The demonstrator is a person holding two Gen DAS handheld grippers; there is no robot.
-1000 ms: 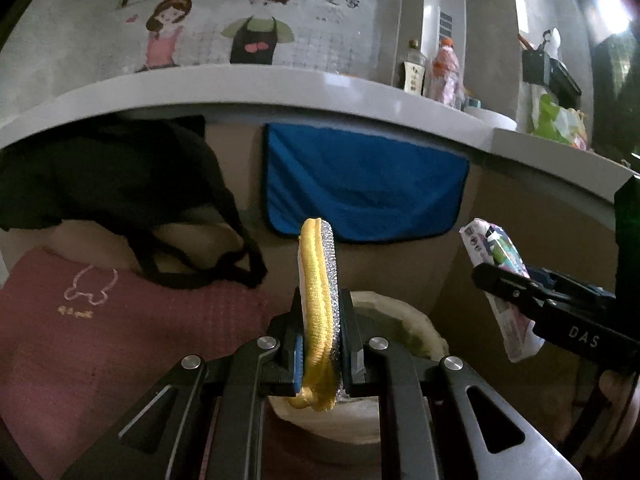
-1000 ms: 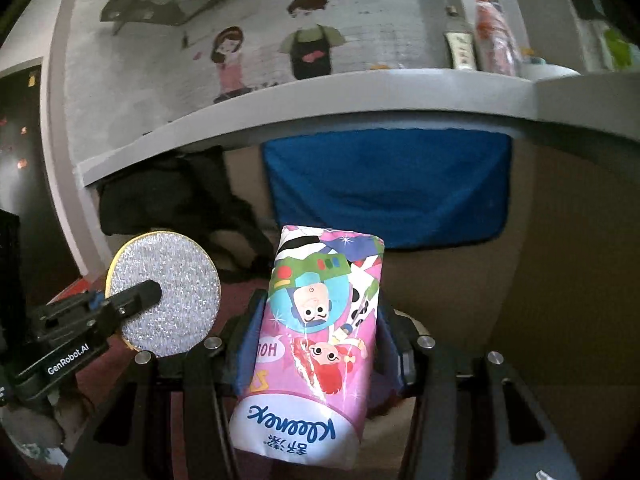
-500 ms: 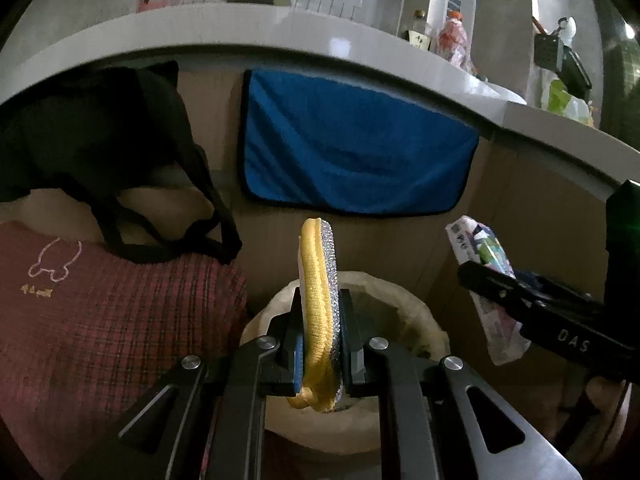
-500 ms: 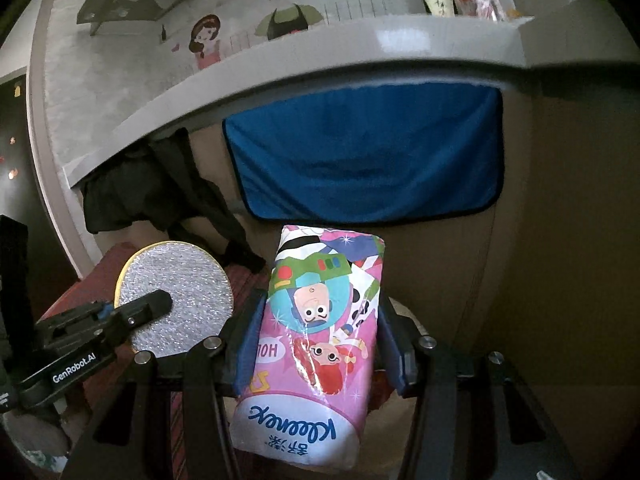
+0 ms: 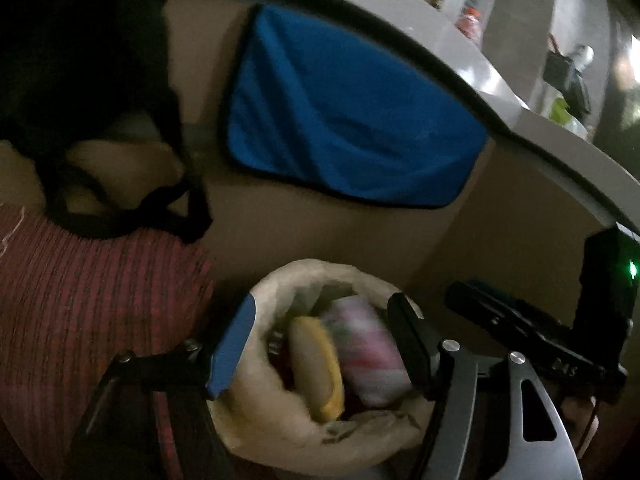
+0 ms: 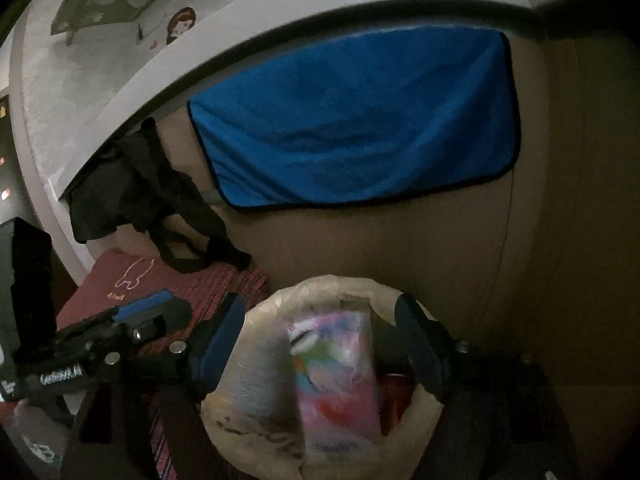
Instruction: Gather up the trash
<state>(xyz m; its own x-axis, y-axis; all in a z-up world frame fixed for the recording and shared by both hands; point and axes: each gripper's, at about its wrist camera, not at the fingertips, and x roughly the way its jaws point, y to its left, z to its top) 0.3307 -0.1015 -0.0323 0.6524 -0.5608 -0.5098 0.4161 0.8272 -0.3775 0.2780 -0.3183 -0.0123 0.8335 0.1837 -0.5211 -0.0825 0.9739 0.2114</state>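
A bin lined with a pale plastic bag point(image 5: 276, 424) stands on the floor below the counter; it also shows in the right wrist view point(image 6: 256, 420). Inside it lie the yellow round pad point(image 5: 316, 364) and the pink Kleenex tissue pack point(image 5: 372, 356), blurred. The pack shows in the right wrist view too point(image 6: 336, 376). My left gripper point(image 5: 324, 352) is open and empty, its jaws spread over the bin mouth. My right gripper point(image 6: 320, 344) is open and empty over the same bin. Each gripper shows in the other's view point(image 5: 520, 328) point(image 6: 120, 328).
A blue towel point(image 5: 344, 120) hangs on the beige cabinet front under the grey counter edge point(image 5: 480, 88). A black bag point(image 5: 92, 112) hangs to the left. A red checked cushion point(image 5: 80, 300) lies left of the bin. Bottles stand on the counter.
Both grippers lowered over the bin and opened. The yellow pad left my left gripper and the tissue pack left my right gripper; both now lie in the bin.
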